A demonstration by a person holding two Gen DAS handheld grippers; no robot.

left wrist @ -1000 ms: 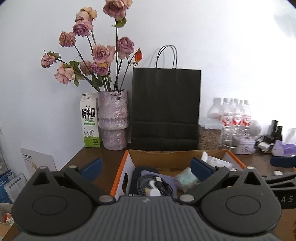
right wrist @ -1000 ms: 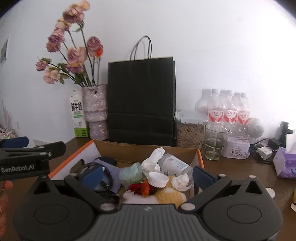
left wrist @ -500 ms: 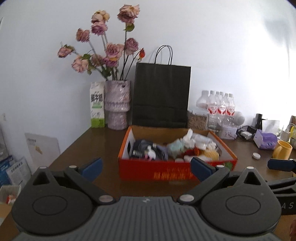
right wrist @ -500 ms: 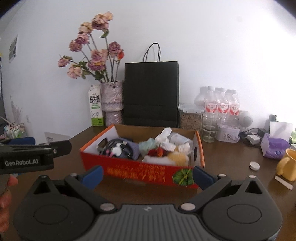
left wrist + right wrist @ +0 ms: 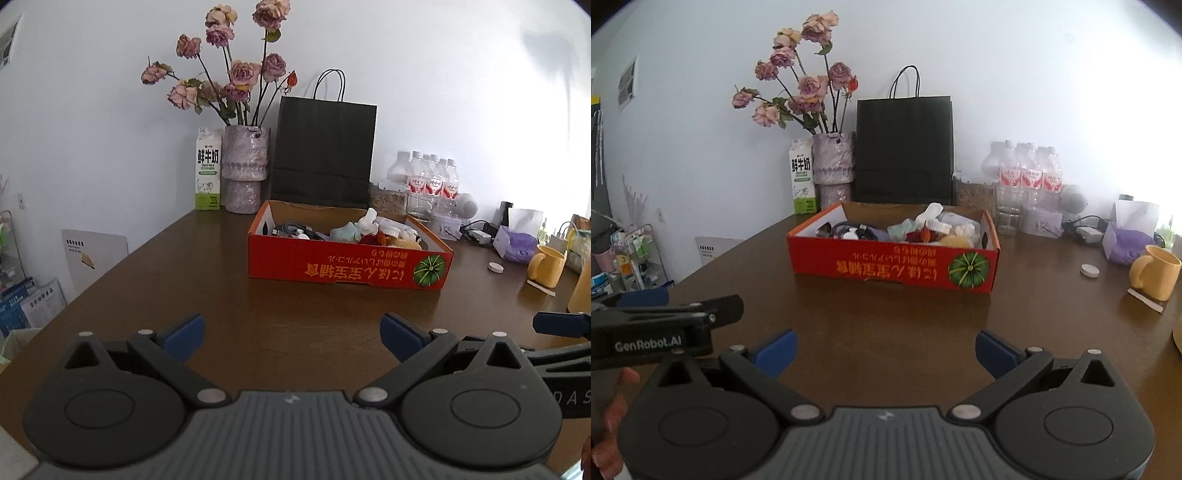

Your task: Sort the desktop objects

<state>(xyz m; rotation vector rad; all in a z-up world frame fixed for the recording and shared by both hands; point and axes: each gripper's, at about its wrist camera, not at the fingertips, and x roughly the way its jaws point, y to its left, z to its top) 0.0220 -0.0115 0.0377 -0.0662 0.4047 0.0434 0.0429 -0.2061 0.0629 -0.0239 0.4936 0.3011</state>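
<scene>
A red cardboard box (image 5: 347, 267) (image 5: 894, 267) sits on the brown table, holding cables, crumpled tissue, a white cap and other small items. My left gripper (image 5: 291, 334) is open and empty, well in front of the box above bare table. My right gripper (image 5: 884, 349) is open and empty too, at a similar distance from the box. The left gripper's body shows at the left edge of the right wrist view (image 5: 665, 325); a blue fingertip (image 5: 557, 324) of the right gripper shows at the right edge of the left wrist view.
Behind the box stand a black paper bag (image 5: 323, 151), a vase of dried roses (image 5: 245, 170), a milk carton (image 5: 208, 168) and water bottles (image 5: 430, 181). A yellow mug (image 5: 1154, 271), a purple tissue pack (image 5: 1126, 242) and a white cap (image 5: 1089, 270) lie right.
Both grippers have pulled back from over the box towards the near side of the table. The box now looks smaller and fully visible. Both stay open and empty.
</scene>
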